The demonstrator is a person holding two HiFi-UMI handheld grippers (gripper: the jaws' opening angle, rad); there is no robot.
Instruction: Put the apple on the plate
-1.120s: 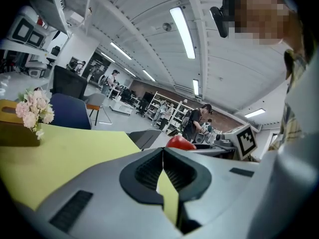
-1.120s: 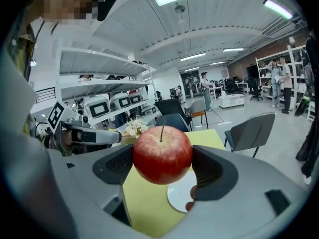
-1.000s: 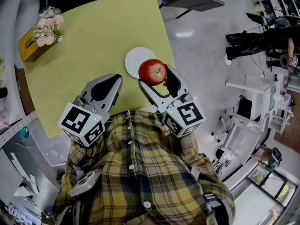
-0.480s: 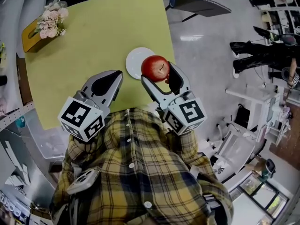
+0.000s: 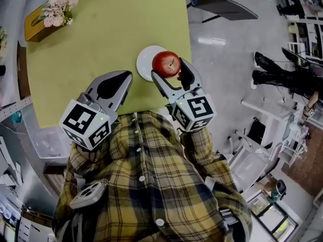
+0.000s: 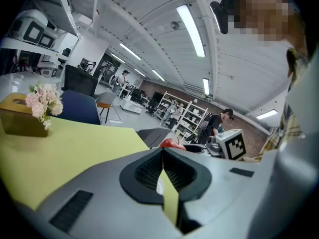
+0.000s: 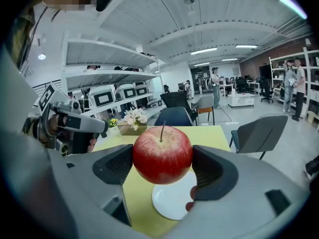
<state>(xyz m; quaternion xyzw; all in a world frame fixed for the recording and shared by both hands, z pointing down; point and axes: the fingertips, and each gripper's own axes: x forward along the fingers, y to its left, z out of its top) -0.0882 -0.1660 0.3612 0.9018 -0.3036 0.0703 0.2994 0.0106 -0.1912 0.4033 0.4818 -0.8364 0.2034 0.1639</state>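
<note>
The right gripper (image 5: 169, 70) is clamping a round red apple (image 5: 166, 63) between its two dark pads, one pad on each side of the fruit. The apple is glossy, with fine pale speckles and a lighter yellowish streak near the top. Its thin brown stem is pointing up in the right gripper view. The fruit is hanging in the air, not touching the small round white plate (image 5: 146, 60) below it.

In the head view the apple is covering the 4 o'clock part of the plate. It is probably hanging over the rim and not over the middle, but the steep angle makes this hard to judge.

The left gripper (image 5: 122, 79) is hovering at 8 o'clock from the plate. Its jaws are meeting at the tips with nothing between them; only a strip of table is showing through the gap lower down.

The plate is lying on the square yellow-green table (image 5: 101, 34), close to the table's 3 o'clock edge and near its 5 o'clock corner. From the plate toward 9 and 11 o'clock the table surface is lying bare and wide. The yellow box with pale pink flowers (image 5: 48, 16) is standing far off, at the 10 o'clock corner. A blue chair (image 5: 222, 1) is standing on the floor beyond the 1 o'clock corner.
</note>
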